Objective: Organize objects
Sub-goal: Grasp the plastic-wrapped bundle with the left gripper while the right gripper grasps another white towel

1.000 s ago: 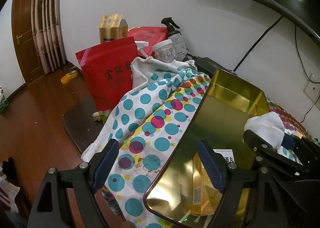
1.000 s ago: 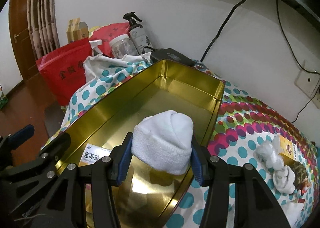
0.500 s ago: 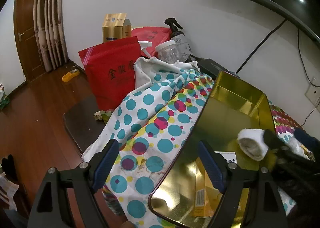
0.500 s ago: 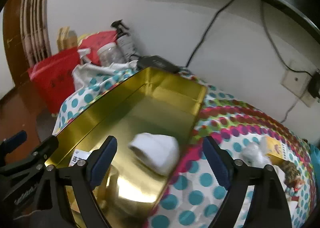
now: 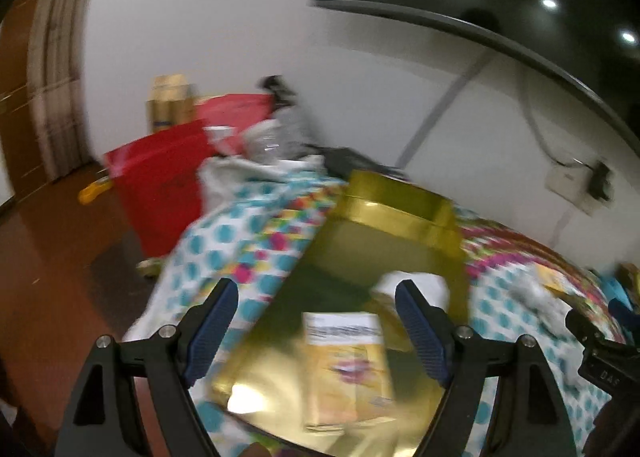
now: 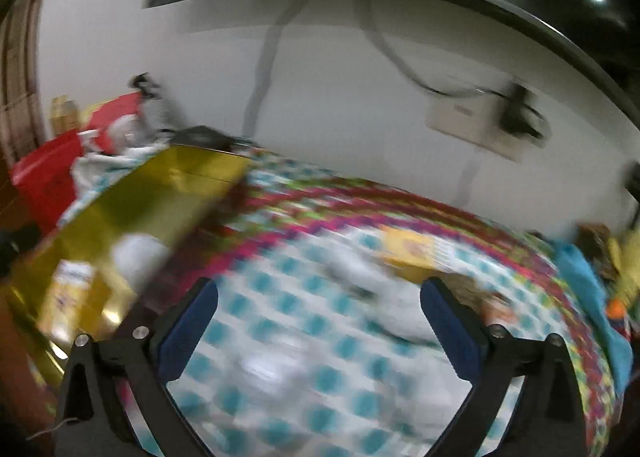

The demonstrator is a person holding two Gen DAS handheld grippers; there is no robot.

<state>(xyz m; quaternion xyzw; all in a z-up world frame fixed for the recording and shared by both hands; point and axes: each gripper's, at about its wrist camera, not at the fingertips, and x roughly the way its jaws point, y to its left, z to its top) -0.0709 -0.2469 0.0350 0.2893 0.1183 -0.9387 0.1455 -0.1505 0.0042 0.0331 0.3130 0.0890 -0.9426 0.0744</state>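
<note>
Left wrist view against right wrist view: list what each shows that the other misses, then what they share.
Only the left wrist view shows the brown wooden floor, the yellow object lying on it and the open left gripper.

Only the right wrist view shows the turquoise cloth at the table's far right and the open right gripper.

Both show the gold metal tray holding a white rolled sock, the dotted tablecloth and the red bag.
</note>
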